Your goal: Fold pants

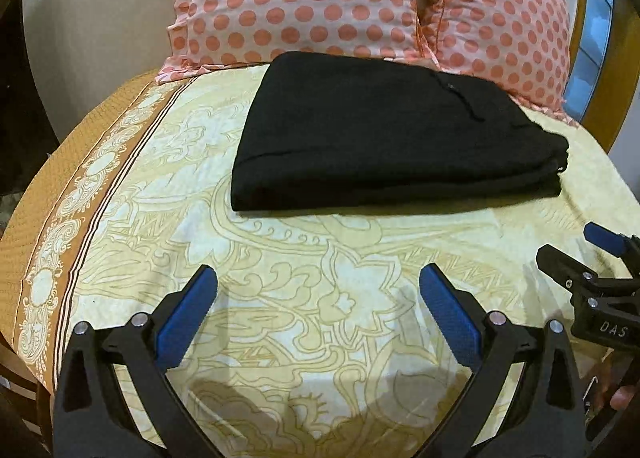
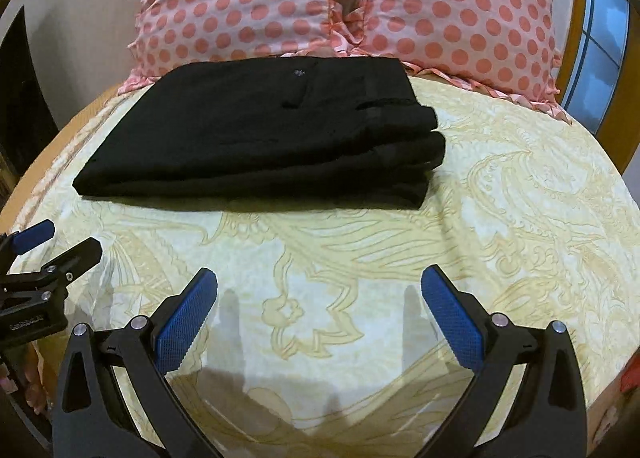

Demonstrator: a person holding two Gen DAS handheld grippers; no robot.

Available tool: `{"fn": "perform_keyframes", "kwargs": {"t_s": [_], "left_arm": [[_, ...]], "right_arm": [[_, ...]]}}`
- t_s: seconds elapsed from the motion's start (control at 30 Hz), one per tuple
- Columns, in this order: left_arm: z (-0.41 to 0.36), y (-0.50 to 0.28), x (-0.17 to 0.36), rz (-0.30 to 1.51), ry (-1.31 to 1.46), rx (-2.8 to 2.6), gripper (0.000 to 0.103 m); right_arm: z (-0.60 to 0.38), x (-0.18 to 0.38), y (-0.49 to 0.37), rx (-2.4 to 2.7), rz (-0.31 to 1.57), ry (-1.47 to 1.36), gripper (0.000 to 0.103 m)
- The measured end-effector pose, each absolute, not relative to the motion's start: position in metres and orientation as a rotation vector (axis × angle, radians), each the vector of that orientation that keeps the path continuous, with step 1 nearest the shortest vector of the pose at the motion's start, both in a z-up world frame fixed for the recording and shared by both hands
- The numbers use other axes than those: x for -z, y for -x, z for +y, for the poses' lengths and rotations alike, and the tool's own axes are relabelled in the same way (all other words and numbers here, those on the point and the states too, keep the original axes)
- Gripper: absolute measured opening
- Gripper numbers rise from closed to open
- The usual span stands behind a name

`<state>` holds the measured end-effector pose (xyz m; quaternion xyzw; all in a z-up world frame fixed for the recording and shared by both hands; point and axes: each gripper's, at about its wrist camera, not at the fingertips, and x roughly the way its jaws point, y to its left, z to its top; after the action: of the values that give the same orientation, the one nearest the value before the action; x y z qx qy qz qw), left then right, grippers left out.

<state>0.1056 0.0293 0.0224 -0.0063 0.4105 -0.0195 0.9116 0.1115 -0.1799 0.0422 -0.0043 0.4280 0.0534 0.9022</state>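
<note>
The black pants (image 1: 384, 129) lie folded into a compact stack on the far half of the bed, their far edge up against two pink pillows (image 1: 304, 1) with coral polka dots. From the right wrist view the layers of the stack show at its right end, where several folded edges sit one upon another, and a small button and a pocket slit can be made out on the top layer. In the left wrist view the fabric reads as one dark mass, and only a faint seam and a cord-like line near the right end break it up.

The left gripper (image 1: 320, 310) hangs over the bedsheet (image 1: 280, 258) near the front of the bed, its blue-padded jaws spread wide with nothing between them. The right gripper (image 2: 320, 310) is likewise released, jaws apart over bare sheet, well short of the pants. Each gripper shows only partly in the other's view, cut off at the frame edge: the right one at the right side of the left view, the left one at the left side of the right view.

The sheet is pale yellow with a floral line pattern and an orange-brown border along its left side. A window (image 2: 600, 29) at the far right is cropped by the lens rim. A fingertip shows dimly at the lower right of the left view.
</note>
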Motion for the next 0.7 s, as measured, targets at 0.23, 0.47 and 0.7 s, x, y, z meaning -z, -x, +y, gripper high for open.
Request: {"fn": "perform_keyframes", "kwargs": {"t_s": [0.23, 0.47, 0.7], "left_arm": [[0.0266, -0.1069, -0.016, 0.849, -0.014, 0.035, 0.101], [0.0261, -0.1053, -0.0149, 0.837, -0.016, 0.042, 0.101], [0.0261, -0.1048, -0.015, 0.832, -0.017, 0.045, 0.101]], "right_arm": [[-0.1798, -0.0368, -0.1126, -0.095, 0.898, 0.009, 0.102], [-0.1807, -0.0339, -0.1096, -0.092, 0.879, 0.008, 0.102], [-0.1819, -0.0327, -0.1048, -0.094, 0.843, 0.008, 0.102]]}}
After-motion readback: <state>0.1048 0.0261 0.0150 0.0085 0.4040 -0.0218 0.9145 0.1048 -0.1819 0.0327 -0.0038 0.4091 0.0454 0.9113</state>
